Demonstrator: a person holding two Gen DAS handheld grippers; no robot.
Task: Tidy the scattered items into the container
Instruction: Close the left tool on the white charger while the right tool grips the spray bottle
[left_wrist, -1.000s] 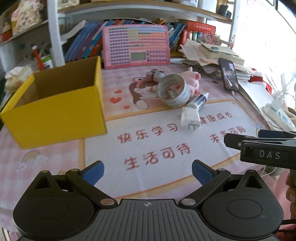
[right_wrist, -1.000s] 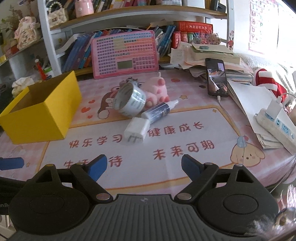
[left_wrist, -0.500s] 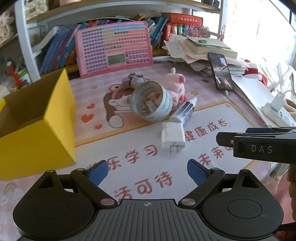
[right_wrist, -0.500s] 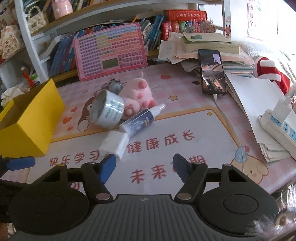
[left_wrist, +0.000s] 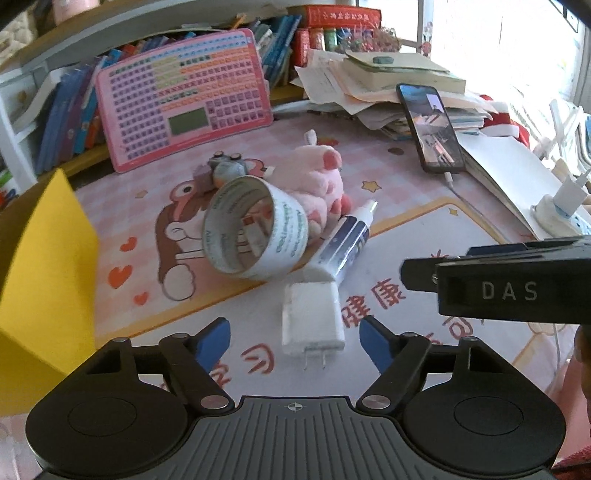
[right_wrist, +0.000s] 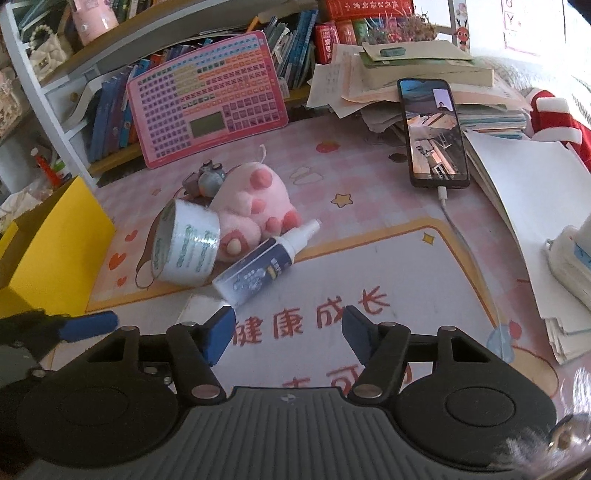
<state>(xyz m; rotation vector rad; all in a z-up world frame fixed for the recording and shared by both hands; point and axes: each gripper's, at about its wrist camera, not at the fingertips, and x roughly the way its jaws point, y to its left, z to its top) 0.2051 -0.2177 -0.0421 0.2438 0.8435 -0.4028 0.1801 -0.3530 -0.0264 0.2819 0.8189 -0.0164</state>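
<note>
One white charger (left_wrist: 312, 317) between the parted left tongs (left_wrist: 294, 339).

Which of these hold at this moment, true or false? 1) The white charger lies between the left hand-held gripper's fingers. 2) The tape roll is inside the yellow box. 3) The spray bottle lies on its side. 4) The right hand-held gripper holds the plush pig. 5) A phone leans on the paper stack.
1) True: the white charger lies between the left hand-held gripper fingers, unpinched.
2) False: the tape roll sits on the mat, beside the yellow box.
3) True: the spray bottle lies flat.
4) False: the right hand-held gripper is empty; the plush pig lies on the mat.
5) True: the phone leans there.
</note>
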